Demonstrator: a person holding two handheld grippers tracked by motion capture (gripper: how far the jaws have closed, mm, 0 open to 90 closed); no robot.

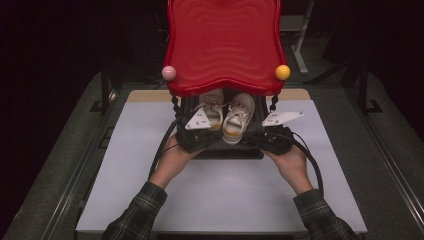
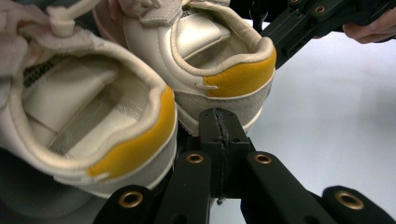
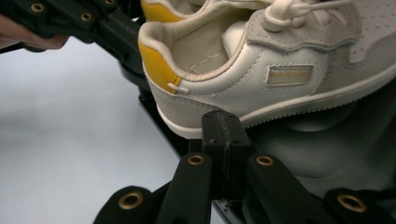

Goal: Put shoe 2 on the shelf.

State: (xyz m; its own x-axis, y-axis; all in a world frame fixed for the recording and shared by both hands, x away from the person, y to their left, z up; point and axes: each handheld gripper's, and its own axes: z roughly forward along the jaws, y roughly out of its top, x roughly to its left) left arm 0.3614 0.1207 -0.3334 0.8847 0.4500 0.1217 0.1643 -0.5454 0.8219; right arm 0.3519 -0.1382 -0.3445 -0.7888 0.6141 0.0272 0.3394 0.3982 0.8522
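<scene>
Two shoes [image 1: 227, 116] sit heels-out btwn the tongs, just ahead of their tips. Left tongs [image 2: 219, 122] & right tongs [image 3: 221, 125] both closed, gripping nothing.

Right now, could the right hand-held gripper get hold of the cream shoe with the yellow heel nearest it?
Probably yes. The right hand-held gripper sits just behind the cream leather shoe with the yellow heel, nothing between them. Its jaws are shut, so they must open first.
</scene>
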